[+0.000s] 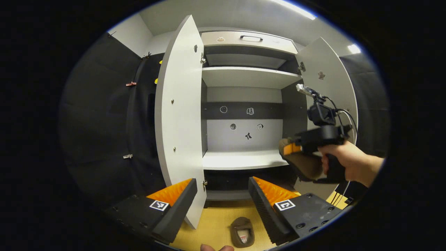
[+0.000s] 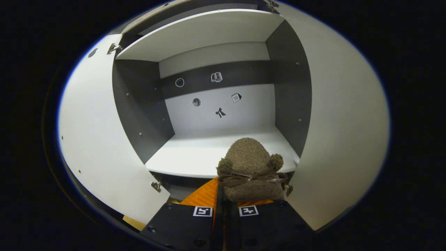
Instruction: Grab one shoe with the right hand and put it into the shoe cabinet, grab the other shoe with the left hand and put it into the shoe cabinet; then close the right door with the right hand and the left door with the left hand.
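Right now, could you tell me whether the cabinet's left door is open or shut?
Open: the left door stands swung outward, exposing the shelf inside.

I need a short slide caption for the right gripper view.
Right hand-held gripper carries a brown shoe toward the open cabinet's shelf.

We see the shoe (image 2: 249, 167) in fuzzy, matt suede-like cloth, its bow (image 2: 251, 177) a smooth leathery lace. The shoe cabinet (image 2: 223, 31) looks like matt laminated board with small metal hinges (image 2: 112, 48). The floor (image 1: 216, 223) looks like smooth wood.
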### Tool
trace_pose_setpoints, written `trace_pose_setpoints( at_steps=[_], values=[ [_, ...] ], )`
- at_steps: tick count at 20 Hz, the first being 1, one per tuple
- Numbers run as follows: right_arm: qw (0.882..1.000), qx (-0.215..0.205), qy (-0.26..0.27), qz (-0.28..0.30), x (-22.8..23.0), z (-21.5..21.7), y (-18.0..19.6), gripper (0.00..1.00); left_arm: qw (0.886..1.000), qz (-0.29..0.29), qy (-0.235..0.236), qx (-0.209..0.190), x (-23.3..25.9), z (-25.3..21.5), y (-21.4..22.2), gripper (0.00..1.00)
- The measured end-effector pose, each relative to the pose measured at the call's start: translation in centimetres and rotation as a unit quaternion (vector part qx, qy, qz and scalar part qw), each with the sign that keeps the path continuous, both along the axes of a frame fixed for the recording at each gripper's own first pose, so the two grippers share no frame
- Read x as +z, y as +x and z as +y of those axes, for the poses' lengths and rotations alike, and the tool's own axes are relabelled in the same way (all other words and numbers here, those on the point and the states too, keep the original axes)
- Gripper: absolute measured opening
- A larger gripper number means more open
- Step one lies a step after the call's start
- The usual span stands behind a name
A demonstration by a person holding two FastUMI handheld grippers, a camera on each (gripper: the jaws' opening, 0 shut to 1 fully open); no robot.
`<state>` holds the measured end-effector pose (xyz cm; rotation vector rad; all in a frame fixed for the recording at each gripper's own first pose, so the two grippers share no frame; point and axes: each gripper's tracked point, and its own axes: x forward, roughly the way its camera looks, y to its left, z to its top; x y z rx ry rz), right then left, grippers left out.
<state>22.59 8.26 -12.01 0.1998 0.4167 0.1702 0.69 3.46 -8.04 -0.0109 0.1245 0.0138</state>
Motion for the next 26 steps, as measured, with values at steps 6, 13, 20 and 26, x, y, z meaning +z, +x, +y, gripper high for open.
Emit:
trace_pose_setpoints(
  at_steps=[6, 13, 20, 26],
  values=[
    [0.999, -0.018, 0.005, -0.027, 2.1, 0.1, 9.2, 0.12, 1.000, 0.001, 0.001, 0.013, -0.7, 0.7, 0.4, 0.95],
    [0.999, -0.035, 0.022, -0.021, -0.6, 0.1, 16.8, 0.12, 1.000, 0.010, -0.004, 0.026, -1.6, 0.5, 0.7, 0.95],
    [1.000, -0.016, 0.013, 0.014, -5.0, 1.6, 20.0, 0.12, 0.999, 0.028, -0.005, 0.038, -2.8, 0.1, 0.5, 0.95],
    [0.998, -0.017, 0.032, 0.048, -6.2, 2.1, 19.9, 0.21, 0.998, 0.034, -0.004, 0.043, -3.1, 0.3, 0.4, 0.95]
  ],
)
